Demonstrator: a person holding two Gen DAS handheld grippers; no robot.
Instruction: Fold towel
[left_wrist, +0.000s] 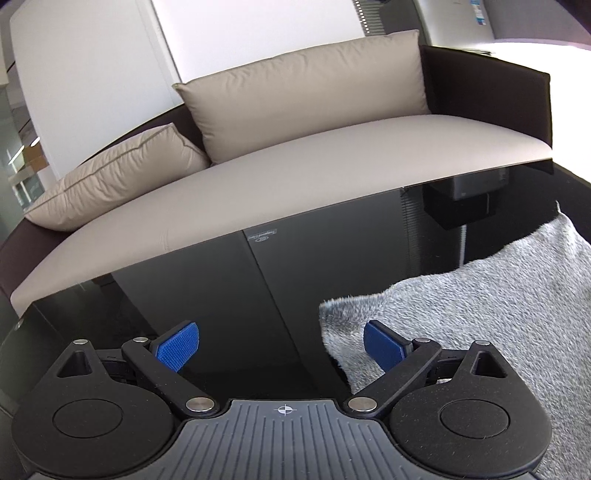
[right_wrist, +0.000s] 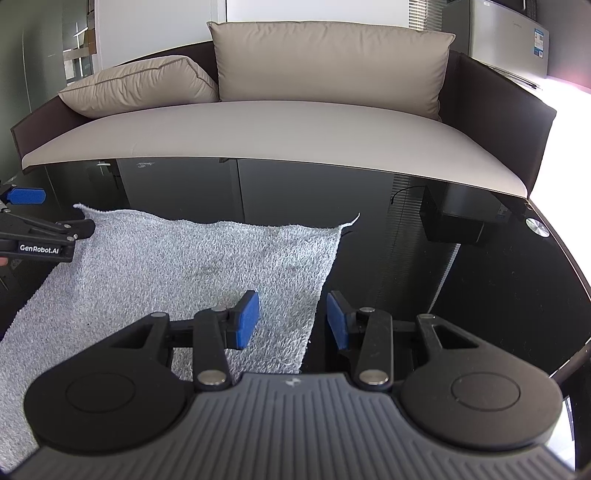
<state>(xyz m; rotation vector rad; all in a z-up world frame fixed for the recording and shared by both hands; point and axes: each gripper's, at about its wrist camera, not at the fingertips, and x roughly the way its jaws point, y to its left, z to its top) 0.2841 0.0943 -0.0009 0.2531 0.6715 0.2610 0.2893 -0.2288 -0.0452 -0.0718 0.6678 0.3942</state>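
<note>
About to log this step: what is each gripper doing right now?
Left gripper: open, empty, at the grey towel's left edge.
Right gripper: open, empty, jaws straddling the towel's right edge.

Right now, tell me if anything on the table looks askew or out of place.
The grey towel lies flat on the black glass table but sits skewed, and its far edge is wavy, with both far corners curled up. Nothing is spilled or damaged. Both tools, left and right, are open.
</note>
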